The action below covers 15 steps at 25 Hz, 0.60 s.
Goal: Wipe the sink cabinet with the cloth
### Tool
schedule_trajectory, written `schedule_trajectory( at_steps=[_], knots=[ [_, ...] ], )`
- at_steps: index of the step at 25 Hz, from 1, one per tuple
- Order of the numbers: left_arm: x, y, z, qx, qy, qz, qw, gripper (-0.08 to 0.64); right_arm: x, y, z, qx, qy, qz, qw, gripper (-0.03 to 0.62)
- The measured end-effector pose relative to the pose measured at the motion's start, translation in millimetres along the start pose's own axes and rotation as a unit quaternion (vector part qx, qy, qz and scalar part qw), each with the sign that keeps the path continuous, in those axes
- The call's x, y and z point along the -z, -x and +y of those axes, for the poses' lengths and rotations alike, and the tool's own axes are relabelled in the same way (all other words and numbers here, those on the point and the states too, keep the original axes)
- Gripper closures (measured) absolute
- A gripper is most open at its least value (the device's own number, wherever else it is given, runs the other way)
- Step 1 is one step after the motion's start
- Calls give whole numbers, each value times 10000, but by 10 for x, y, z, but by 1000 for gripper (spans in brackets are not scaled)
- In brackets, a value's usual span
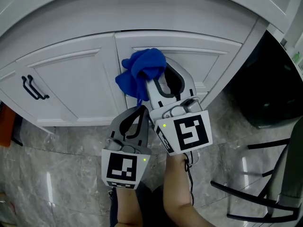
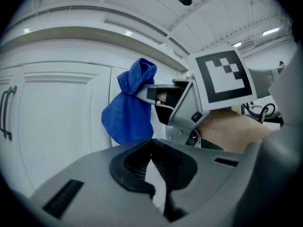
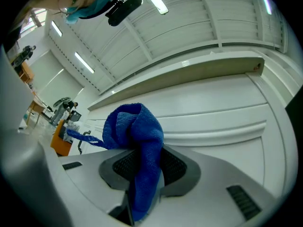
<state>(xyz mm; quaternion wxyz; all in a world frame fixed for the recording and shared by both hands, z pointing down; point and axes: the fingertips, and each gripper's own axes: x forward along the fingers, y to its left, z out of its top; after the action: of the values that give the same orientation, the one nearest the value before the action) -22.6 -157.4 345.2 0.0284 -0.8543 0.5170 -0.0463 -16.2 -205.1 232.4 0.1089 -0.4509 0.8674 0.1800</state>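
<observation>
The cloth (image 1: 142,72) is blue, nubbly terry-like fabric, matt all over. The sink cabinet (image 1: 80,79) is smooth white painted board with a faint satin sheen, its door handle (image 1: 33,88) matt black, and the floor (image 1: 57,174) is glossy grey marble-look tile. The left hand-held gripper (image 2: 151,160) and right hand-held gripper (image 3: 144,164) are matt grey plastic with black ribbed pads (image 2: 163,167).

The left cabinet door (image 1: 71,82) offers a flat panel to pass over, with only the black handle (image 1: 33,88) jutting out at its left, and the countertop rim (image 1: 142,8) overhangs both doors on the far side. The right door (image 1: 203,63) is taken up in the middle by the right gripper (image 1: 158,79) clamped on the blue cloth (image 1: 142,70). The left gripper (image 1: 141,110), jaws together, crowds it from the near left. A dark bulky thing (image 1: 265,93) and a black metal frame (image 1: 265,186) block the right, while tiled floor (image 1: 57,174) lies open near left.
</observation>
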Motion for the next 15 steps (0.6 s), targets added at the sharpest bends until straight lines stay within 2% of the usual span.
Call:
schedule_trajectory(
  at_steps=[7,15],
  knots=[
    [-64,-8,-49,85,28,-187,9998,557,13,19,-33,72,63,23,10000,477],
    [-80,8,-46,92,8,-191,9998,557,16,66,-138,270,31,24,9996,477]
  ],
)
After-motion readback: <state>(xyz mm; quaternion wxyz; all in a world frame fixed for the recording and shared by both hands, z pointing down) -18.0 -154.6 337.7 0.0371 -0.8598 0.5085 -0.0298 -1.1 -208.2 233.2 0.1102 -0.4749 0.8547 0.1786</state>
